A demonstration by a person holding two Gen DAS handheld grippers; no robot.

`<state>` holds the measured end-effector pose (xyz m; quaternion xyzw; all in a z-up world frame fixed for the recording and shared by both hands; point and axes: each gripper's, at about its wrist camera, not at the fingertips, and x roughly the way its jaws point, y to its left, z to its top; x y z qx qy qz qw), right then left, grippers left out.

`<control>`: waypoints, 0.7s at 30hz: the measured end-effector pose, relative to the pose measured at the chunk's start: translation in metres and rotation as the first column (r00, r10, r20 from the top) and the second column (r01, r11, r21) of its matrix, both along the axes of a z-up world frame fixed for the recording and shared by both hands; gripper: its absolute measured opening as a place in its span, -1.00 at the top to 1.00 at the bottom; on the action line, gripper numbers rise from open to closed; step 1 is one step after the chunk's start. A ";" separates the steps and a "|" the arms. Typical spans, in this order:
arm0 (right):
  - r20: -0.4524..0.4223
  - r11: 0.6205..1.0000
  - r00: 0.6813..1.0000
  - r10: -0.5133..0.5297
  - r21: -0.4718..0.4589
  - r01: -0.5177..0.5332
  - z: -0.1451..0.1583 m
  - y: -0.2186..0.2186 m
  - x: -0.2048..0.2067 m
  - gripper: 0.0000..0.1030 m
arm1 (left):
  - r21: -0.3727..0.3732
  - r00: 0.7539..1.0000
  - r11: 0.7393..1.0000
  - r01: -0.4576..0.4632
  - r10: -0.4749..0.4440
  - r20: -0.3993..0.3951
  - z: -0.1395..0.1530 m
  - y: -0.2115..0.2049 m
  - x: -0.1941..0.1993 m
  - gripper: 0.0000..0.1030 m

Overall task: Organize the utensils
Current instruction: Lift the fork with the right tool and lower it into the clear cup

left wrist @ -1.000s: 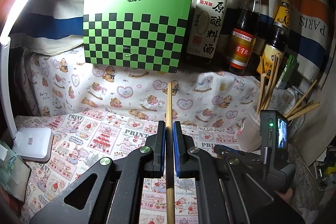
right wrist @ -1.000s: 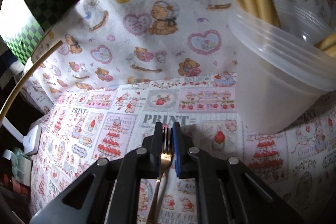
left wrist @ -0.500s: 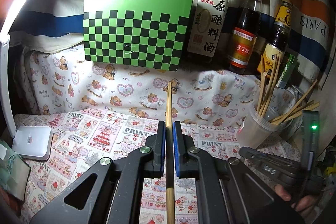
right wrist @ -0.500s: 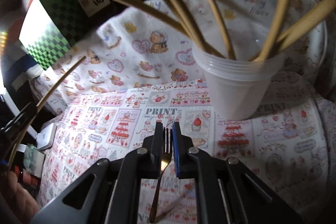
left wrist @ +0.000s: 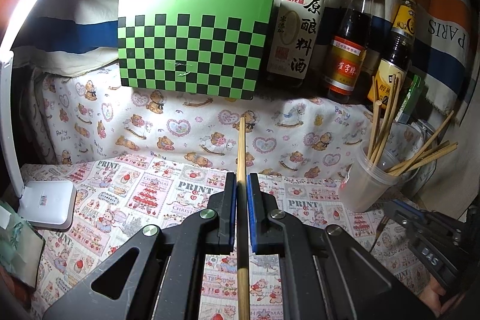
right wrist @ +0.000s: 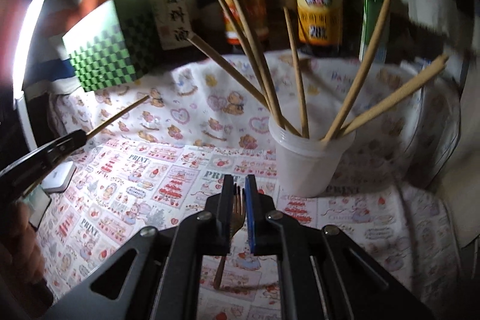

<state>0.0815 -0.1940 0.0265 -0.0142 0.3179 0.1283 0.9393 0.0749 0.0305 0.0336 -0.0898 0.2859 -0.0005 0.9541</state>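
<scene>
My left gripper (left wrist: 241, 179) is shut on a wooden chopstick (left wrist: 241, 146) that points forward above the patterned cloth. My right gripper (right wrist: 239, 182) is shut on a small metal fork (right wrist: 237, 212), tines forward, handle hanging down toward the cloth. A translucent plastic cup (right wrist: 309, 161) holding several chopsticks (right wrist: 258, 65) stands just ahead and right of the right gripper; in the left wrist view the cup (left wrist: 367, 182) is at the right. The left gripper (right wrist: 81, 137) with its chopstick (right wrist: 120, 116) shows at the left of the right wrist view. The right gripper (left wrist: 387, 207) shows low right in the left wrist view.
A green checkered board (left wrist: 192, 41) leans at the back. Three sauce bottles (left wrist: 300, 20) stand to its right behind the cup. A white lamp base (left wrist: 45, 207) sits at the left on the printed cloth (left wrist: 135, 194). A green box (left wrist: 412, 98) is behind the cup.
My right gripper with the fork has pulled back and up from the cup, so the cup and its chopsticks now look smaller. The left gripper has stayed almost still.
</scene>
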 end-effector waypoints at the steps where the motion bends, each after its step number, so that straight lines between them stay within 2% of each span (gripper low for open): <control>1: 0.018 1.000 1.000 0.002 -0.014 -0.001 0.003 -0.001 -0.004 0.97 | -0.002 1.000 1.000 -0.001 0.001 0.000 0.000 0.000 0.000 0.88; 7: 0.117 0.995 0.993 0.013 -0.101 -0.001 0.015 0.008 -0.021 0.97 | -0.005 1.000 1.000 -0.001 0.001 -0.002 0.000 0.002 0.000 0.88; 13: 0.155 0.996 0.988 -0.021 -0.083 0.034 0.034 0.000 -0.030 0.97 | 0.000 1.000 1.000 0.008 -0.008 -0.010 -0.001 0.002 0.002 0.88; 16: 0.249 0.993 0.967 -0.048 -0.089 0.072 0.059 -0.007 -0.039 0.97 | -0.002 1.000 1.000 0.013 -0.013 -0.017 -0.003 0.001 0.003 0.88; 21: 0.405 0.984 0.912 -0.069 -0.121 0.128 0.100 -0.014 -0.044 0.97 | 0.000 1.000 1.000 0.017 -0.017 -0.023 -0.004 0.000 0.004 0.88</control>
